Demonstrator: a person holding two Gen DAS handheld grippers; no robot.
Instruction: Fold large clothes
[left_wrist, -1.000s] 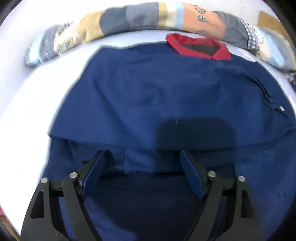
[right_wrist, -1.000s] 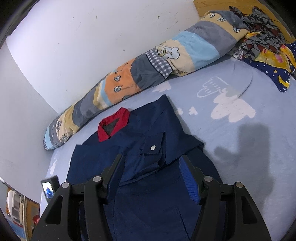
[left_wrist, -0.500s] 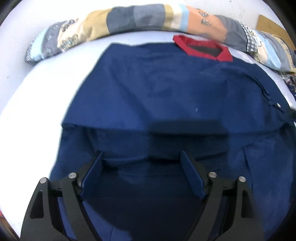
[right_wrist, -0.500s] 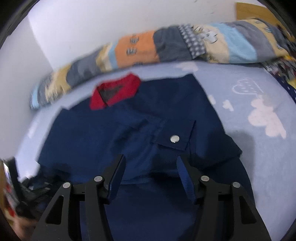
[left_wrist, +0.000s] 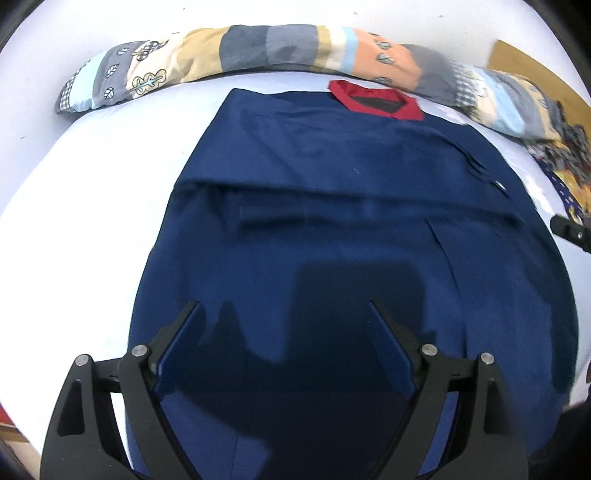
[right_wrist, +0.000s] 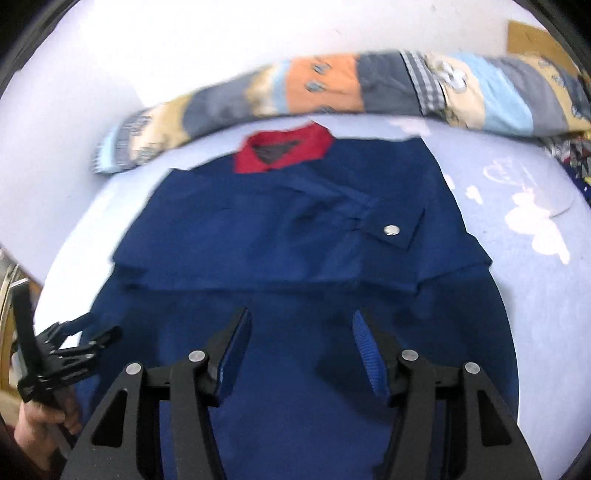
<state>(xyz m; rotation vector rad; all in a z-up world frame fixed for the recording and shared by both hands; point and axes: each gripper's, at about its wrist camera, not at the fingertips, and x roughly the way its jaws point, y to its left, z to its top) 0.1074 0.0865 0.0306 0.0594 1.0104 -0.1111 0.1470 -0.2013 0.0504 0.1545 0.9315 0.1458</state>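
Note:
A large navy blue jacket (left_wrist: 332, 229) with a red collar (left_wrist: 376, 101) lies flat on a pale blue bed; both sleeves are folded across its chest. It also shows in the right wrist view (right_wrist: 295, 236), with its red collar (right_wrist: 284, 147) and a cuff with a silver snap (right_wrist: 391, 229). My left gripper (left_wrist: 284, 332) is open and empty over the jacket's lower part. My right gripper (right_wrist: 301, 339) is open and empty over the lower part too. The left gripper (right_wrist: 96, 334) shows at the jacket's left edge in the right wrist view.
A long patchwork pillow (left_wrist: 258, 51) lies along the wall behind the collar. Patterned clothes (left_wrist: 565, 158) are heaped at the far right. The bedsheet (right_wrist: 535, 258) has white cloud prints. A wooden edge (right_wrist: 7, 280) is at the left.
Both grippers have drawn back toward the jacket's lower part and stayed open. The right gripper has swung left so that it faces the collar. More of the hem area shows.

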